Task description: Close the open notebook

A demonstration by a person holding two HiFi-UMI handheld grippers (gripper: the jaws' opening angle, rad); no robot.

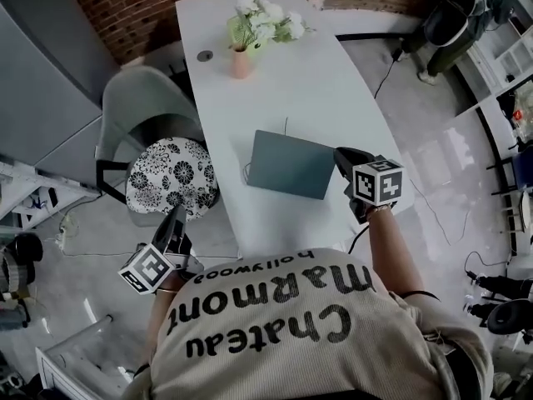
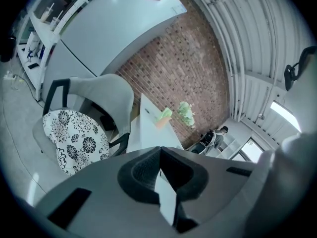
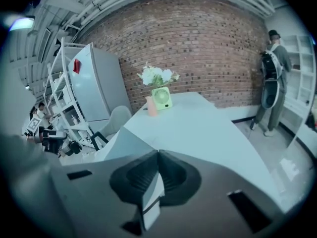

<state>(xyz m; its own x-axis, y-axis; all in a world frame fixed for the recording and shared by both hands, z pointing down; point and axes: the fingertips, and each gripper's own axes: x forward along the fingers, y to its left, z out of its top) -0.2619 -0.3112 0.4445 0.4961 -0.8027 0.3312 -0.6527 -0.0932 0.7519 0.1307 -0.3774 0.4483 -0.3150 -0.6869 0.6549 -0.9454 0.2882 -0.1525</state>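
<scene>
Notebook (image 1: 291,163) seen closed, flat on table (image 1: 316,82), frame centre. Right gripper (image 1: 341,157) held just beside its right edge, angled down, jaws together, empty. Left gripper (image 1: 176,217) held lower left, off table, jaws together.

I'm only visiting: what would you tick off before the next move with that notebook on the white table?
1. Notebook closed and lying flat on the table: ok.
2. Right gripper jaws together, nothing between them: ok.
3. Right gripper clear of the notebook's right edge: cannot tell.
4. Left gripper jaws together, empty, off the table beside the chair: ok.
5. Flower vase well away from the notebook: ok.
</scene>
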